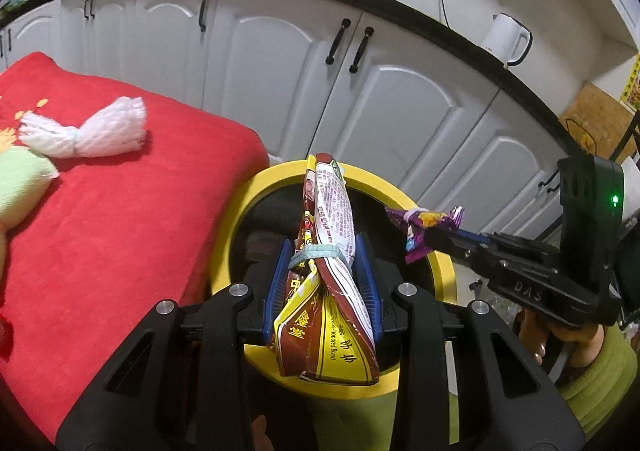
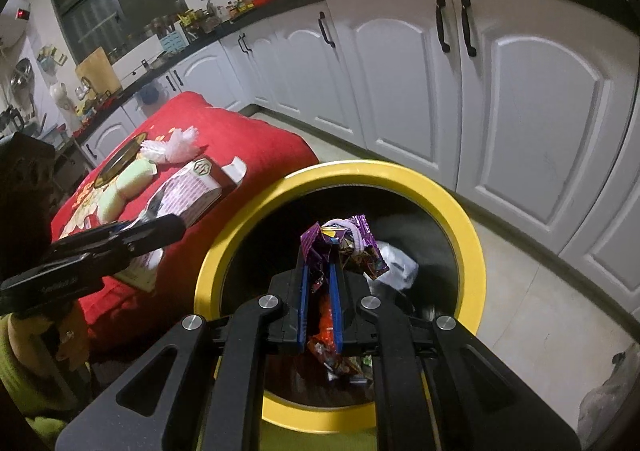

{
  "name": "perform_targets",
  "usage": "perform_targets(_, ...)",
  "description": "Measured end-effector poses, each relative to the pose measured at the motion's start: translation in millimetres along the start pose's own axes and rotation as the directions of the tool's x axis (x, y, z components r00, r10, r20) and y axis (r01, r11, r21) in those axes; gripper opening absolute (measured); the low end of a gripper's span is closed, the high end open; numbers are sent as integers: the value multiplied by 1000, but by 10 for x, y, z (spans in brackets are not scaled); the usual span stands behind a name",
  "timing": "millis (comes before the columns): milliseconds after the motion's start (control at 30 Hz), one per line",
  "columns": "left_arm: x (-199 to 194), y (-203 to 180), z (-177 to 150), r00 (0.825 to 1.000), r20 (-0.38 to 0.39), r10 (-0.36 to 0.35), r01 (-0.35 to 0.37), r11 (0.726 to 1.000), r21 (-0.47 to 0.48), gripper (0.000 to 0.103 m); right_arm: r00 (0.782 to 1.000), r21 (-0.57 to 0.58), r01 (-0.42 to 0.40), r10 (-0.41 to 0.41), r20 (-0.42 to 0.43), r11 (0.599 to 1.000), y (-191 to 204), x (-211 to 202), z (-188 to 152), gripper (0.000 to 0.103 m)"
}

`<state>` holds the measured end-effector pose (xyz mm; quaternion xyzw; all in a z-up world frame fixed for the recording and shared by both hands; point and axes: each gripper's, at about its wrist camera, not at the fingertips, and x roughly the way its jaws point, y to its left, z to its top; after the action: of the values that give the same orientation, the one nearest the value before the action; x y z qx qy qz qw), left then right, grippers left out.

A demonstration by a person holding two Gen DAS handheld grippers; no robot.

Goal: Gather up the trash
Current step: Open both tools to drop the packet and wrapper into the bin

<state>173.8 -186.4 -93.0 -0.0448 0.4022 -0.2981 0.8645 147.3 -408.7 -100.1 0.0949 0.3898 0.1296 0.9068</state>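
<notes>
Nearest your left lens, the left gripper [image 1: 322,283] is clenched on a folded red-and-yellow snack bag [image 1: 326,291] bound with a pale band, its blue pads pressing both sides, and it hangs over the mouth of the yellow-rimmed bin [image 1: 230,227]. Left of that, on the red cloth [image 1: 120,231], a white tied bundle [image 1: 86,131] and a pale green bundle [image 1: 20,179] are not yet collected; from the right wrist view a printed carton [image 2: 196,187] lies there too, near the cloth's edge.

Moving right, your right gripper [image 2: 320,271] is shut tight on a crumpled purple wrapper [image 2: 344,247], also above the bin opening, where earlier trash shows in the dark.

Mind these risks. The snack bag is long and stands tall between the pads; if you let go while its lower end overhangs the near rim, it could catch there or tip out onto the floor. The purple wrapper is light and pinched only by a corner, so it may cling to a pad or flutter aside on release. The two grippers sit close over one opening, so crowding inward could knock them together.
</notes>
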Motion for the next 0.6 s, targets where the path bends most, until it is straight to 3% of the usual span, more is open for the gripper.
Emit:
perform_targets(100, 23, -5, 23, 1000, 1, 1, -1, 1000, -11, 27, 1000, 13, -9, 9, -5, 1000, -47, -4, -13, 12)
perform_targets(167, -8, -10, 38, 1000, 19, 16, -16, 1000, -13, 50, 1000, 18, -10, 10, 7, 1000, -57, -30, -18, 27)
perform_targets(300, -132, 5, 56, 997, 64, 37, -36, 999, -20, 56, 1000, 22, -15, 14, 12, 1000, -62, -29, -27, 31)
perform_targets(433, -280, 48, 41, 991, 109, 79, -76, 997, -31, 69, 1000, 22, -19, 18, 13, 1000, -28, -21, -23, 32)
perform_targets(600, -457, 125, 33, 981, 148, 124, -115, 991, -69, 89, 999, 7, -24, 23, 28, 1000, 44, -40, 6, 46)
